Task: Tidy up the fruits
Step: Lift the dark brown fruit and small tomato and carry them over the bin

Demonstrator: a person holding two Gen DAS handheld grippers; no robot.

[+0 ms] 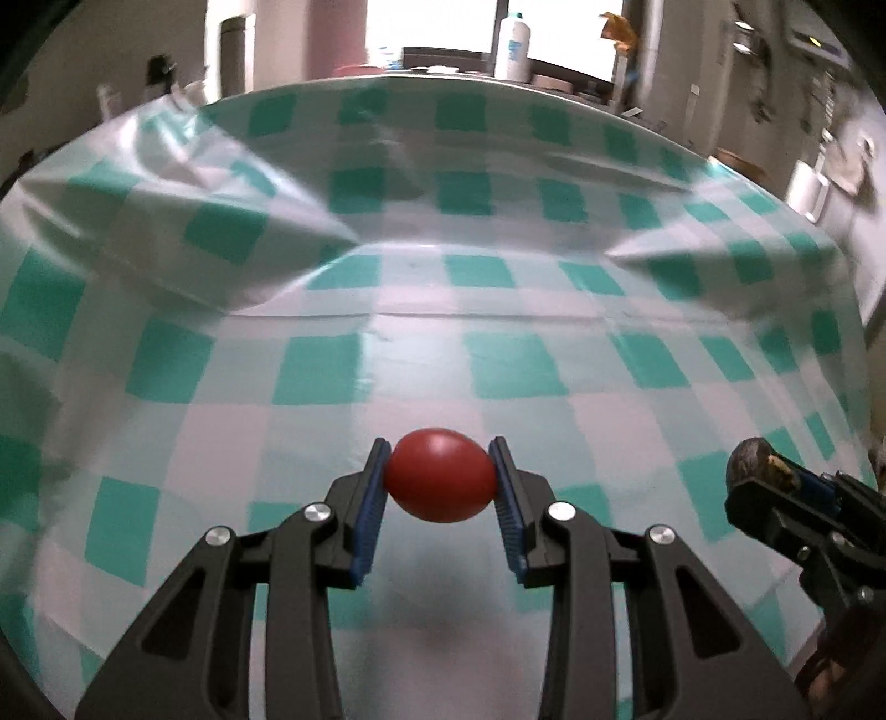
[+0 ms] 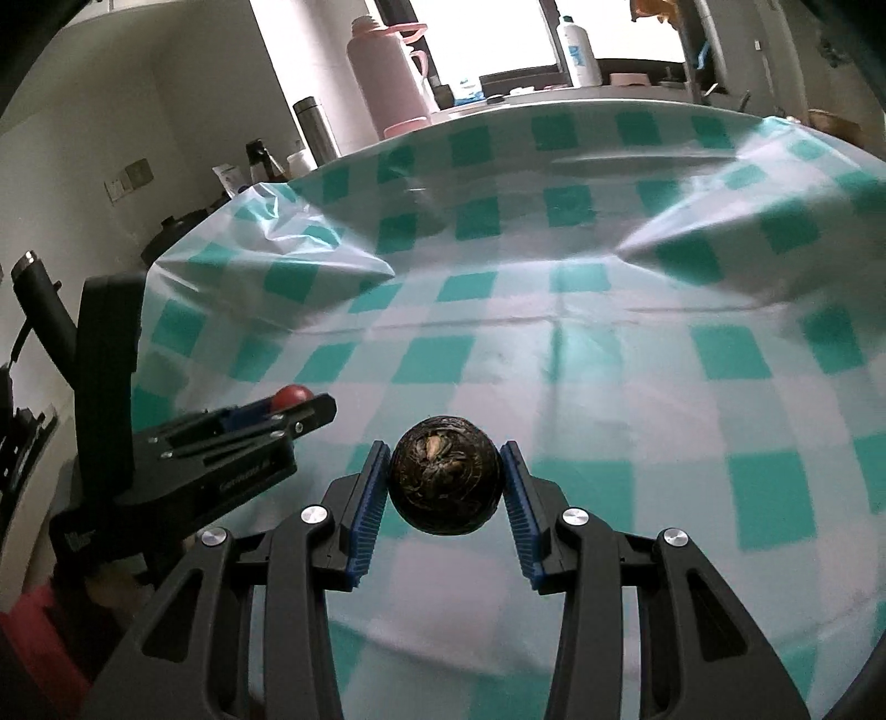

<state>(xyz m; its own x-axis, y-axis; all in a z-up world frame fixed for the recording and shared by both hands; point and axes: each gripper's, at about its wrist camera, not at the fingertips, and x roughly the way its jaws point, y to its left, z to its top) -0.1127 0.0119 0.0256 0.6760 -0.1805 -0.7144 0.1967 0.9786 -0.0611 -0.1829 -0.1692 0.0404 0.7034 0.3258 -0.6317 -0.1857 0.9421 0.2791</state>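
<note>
My left gripper (image 1: 440, 477) is shut on a small red tomato-like fruit (image 1: 440, 476), held clear above the checked cloth. In the right wrist view that same gripper (image 2: 302, 407) shows at the left with the red fruit (image 2: 292, 395) peeking over its fingers. My right gripper (image 2: 446, 483) is shut on a dark brown round fruit (image 2: 446, 482) with a rough, streaked skin. From the left wrist view the right gripper (image 1: 767, 476) appears at the right edge, the brown fruit (image 1: 747, 462) at its tip. Both fruits hang above the table.
A white and teal checked tablecloth (image 2: 609, 354) covers the table, with raised folds at the far left (image 1: 221, 243) and far right (image 2: 692, 227). Beyond the far edge stand a pink flask (image 2: 387, 72), a grey tumbler (image 2: 315, 124) and a white bottle (image 2: 578, 50).
</note>
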